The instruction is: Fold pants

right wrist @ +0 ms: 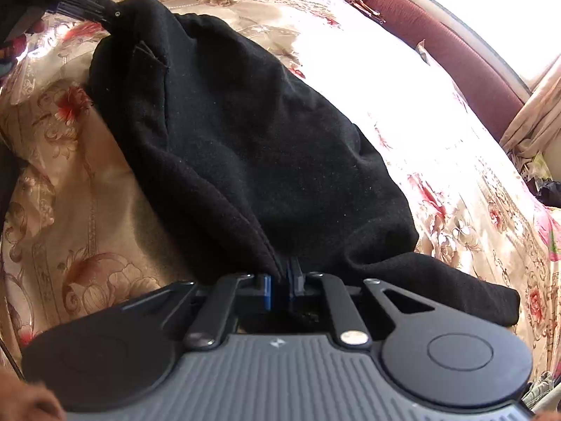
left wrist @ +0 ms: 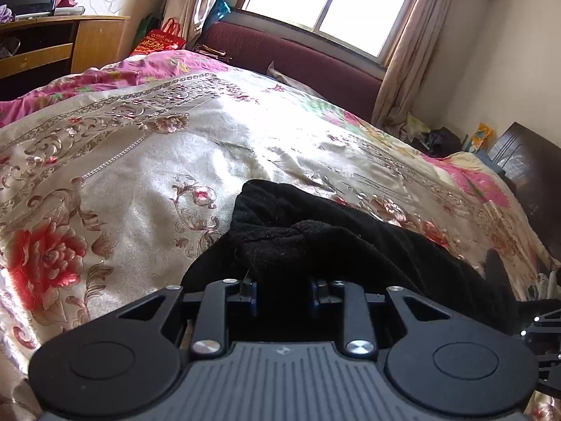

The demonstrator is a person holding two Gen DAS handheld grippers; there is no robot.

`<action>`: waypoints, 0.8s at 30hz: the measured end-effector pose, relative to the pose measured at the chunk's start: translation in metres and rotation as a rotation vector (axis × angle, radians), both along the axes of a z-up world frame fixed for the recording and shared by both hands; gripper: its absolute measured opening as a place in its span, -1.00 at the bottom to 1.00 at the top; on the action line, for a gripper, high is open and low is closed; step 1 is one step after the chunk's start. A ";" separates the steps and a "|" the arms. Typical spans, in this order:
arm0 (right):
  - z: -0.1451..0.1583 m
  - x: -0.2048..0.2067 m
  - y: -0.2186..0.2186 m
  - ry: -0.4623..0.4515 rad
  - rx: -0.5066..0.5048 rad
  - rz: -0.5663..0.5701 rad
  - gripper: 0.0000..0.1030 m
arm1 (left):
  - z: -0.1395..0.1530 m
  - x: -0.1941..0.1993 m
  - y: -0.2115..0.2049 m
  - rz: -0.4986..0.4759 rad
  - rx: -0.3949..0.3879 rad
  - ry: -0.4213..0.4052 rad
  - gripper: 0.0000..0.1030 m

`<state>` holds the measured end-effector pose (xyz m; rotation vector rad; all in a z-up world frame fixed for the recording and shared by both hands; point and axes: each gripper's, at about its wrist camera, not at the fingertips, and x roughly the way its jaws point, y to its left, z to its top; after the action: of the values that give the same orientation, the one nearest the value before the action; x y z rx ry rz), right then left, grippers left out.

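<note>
Mid-fold: your right hand-held gripper [right wrist: 280,277] is clamped on the black fleece pants [right wrist: 245,133]; the left hand-held gripper [left wrist: 284,286] stands parted around cloth. Next, lay the fold flat on the floral satin bedspread [right wrist: 438,133].

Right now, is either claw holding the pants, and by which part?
The right claw is shut on the black pants at a hemmed edge. The left claw is open, with pants fabric between its fingers, not pinched.

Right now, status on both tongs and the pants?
Left tongs open, fabric between. Right tongs shut on black fleece pants. Pants bunched on floral satin bedspread. Nothing in the way.
</note>
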<state>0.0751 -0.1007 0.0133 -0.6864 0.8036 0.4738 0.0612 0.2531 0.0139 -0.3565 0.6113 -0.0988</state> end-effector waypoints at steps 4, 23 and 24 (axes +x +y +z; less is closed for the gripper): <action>-0.016 -0.008 0.008 0.014 -0.048 0.012 -0.69 | -0.013 -0.022 -0.002 -0.009 0.124 0.060 0.13; 0.011 -0.027 0.140 -0.247 0.054 0.362 0.10 | 0.002 -0.015 0.003 -0.085 0.321 0.001 0.21; 0.010 -0.020 0.151 -0.250 0.065 0.357 0.09 | 0.005 -0.012 0.003 -0.085 0.337 -0.010 0.21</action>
<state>0.0552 0.0501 0.0232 -0.8146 0.4281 0.7174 0.0493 0.2562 0.0187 -0.0039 0.6211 -0.0769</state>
